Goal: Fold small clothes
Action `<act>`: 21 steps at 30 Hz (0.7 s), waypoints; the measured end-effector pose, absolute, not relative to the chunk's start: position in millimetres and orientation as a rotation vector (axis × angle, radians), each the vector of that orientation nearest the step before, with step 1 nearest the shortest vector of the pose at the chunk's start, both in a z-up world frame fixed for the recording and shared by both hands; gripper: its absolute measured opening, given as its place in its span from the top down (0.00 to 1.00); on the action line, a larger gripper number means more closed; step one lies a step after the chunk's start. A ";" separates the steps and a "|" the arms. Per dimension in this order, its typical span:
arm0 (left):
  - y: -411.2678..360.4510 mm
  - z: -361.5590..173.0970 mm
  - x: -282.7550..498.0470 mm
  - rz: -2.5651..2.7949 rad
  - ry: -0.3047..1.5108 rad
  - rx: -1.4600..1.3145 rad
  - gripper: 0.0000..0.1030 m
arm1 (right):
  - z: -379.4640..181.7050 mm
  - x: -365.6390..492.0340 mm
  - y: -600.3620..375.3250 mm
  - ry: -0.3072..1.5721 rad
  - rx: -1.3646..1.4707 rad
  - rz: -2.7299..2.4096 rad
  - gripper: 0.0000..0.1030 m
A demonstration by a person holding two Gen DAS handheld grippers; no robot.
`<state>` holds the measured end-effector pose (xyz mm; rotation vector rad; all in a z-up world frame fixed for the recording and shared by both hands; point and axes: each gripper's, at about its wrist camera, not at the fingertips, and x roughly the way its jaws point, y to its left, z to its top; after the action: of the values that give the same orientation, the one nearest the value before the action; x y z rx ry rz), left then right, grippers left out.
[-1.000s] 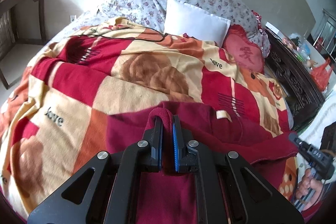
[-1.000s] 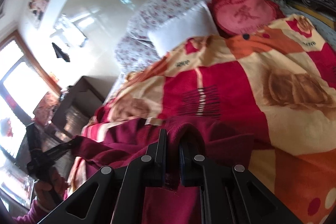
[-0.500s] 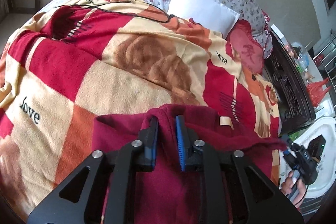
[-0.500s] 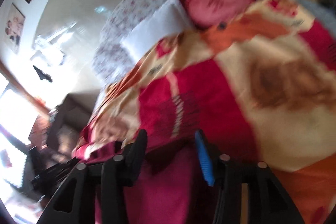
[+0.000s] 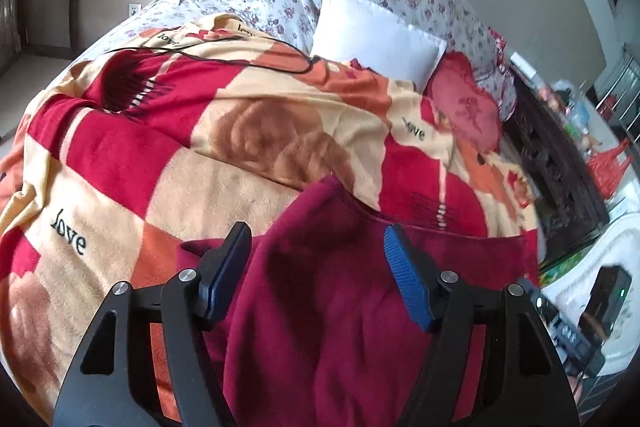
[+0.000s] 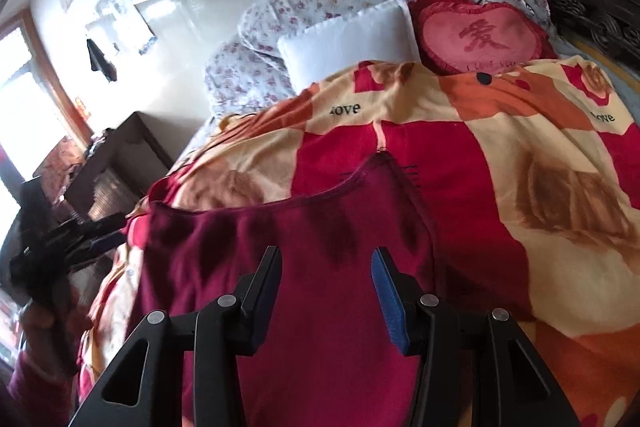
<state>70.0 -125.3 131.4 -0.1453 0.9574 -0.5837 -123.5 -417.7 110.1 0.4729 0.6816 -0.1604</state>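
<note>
Left wrist view: maroon garment (image 5: 340, 291) lies spread on the blanket (image 5: 132, 171), both hand-held grippers spread, gripping nothing.

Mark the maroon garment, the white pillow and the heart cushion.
maroon garment (image 5: 340, 291), left wrist view, middle of the cloth.
white pillow (image 6: 352, 39), right wrist view, its front face.
heart cushion (image 6: 480, 39), right wrist view, centre.

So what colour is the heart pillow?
The heart pillow is red with a pink middle, best seen in the right wrist view.
</note>
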 end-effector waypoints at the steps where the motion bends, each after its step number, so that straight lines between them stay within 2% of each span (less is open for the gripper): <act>1: -129.9 127.1 71.2 -0.573 0.964 -0.127 0.33 | 105.8 -119.1 -420.5 0.687 0.472 -0.179 0.56; 6: -152.1 88.3 92.4 -0.498 1.034 -0.074 0.33 | 71.3 -95.0 -448.6 0.743 0.559 -0.297 0.56; 12: -164.4 66.3 107.4 -0.435 1.004 -0.017 0.32 | 48.3 -76.2 -461.1 0.775 0.508 -0.341 0.56; 16: -161.3 68.8 107.4 -0.447 1.023 -0.014 0.32 | 54.1 -79.3 -462.9 0.779 0.522 -0.312 0.56; 21: -136.5 89.1 82.6 -0.479 1.008 -0.019 0.33 | 87.1 -130.5 -456.6 0.736 0.534 -0.273 0.56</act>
<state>82.6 -136.5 89.1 -0.0191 1.0080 -0.4795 -130.5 -456.6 87.1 0.5338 0.7359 -0.2732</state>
